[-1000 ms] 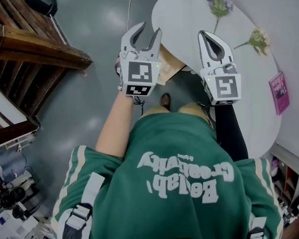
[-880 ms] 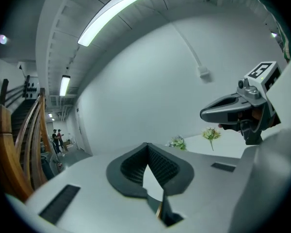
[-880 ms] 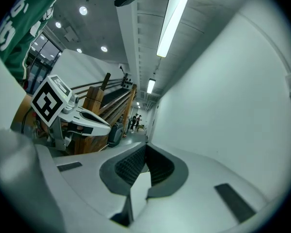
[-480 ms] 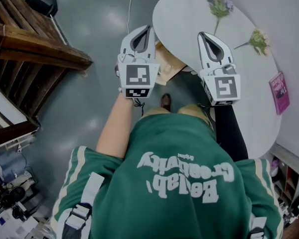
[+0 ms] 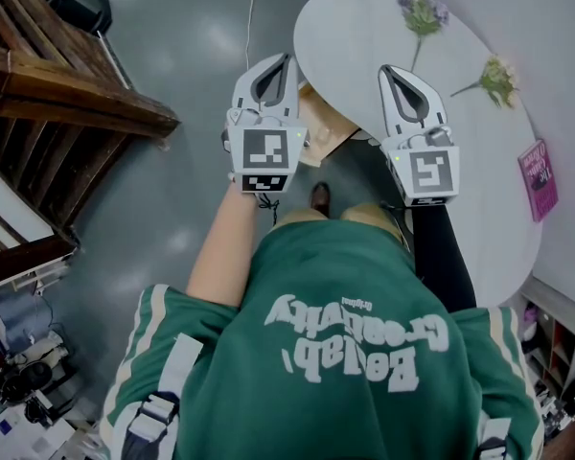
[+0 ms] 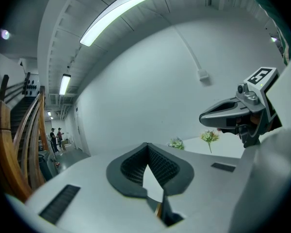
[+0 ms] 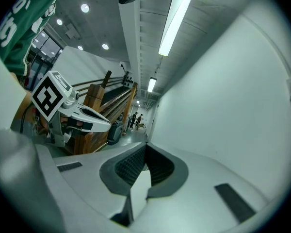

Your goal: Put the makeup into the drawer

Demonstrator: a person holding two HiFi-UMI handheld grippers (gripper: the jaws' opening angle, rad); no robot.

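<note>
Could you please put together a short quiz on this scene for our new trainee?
1. True or false: the left gripper and the right gripper are both shut, with nothing between their jaws.
2. In the head view, what lies near the right edge of the white table? A. a pink book B. a mug C. a laptop
3. How many flower sprigs lie on the table?

Key
1. True.
2. A.
3. Two: one purple, one pale yellow-green.
</note>
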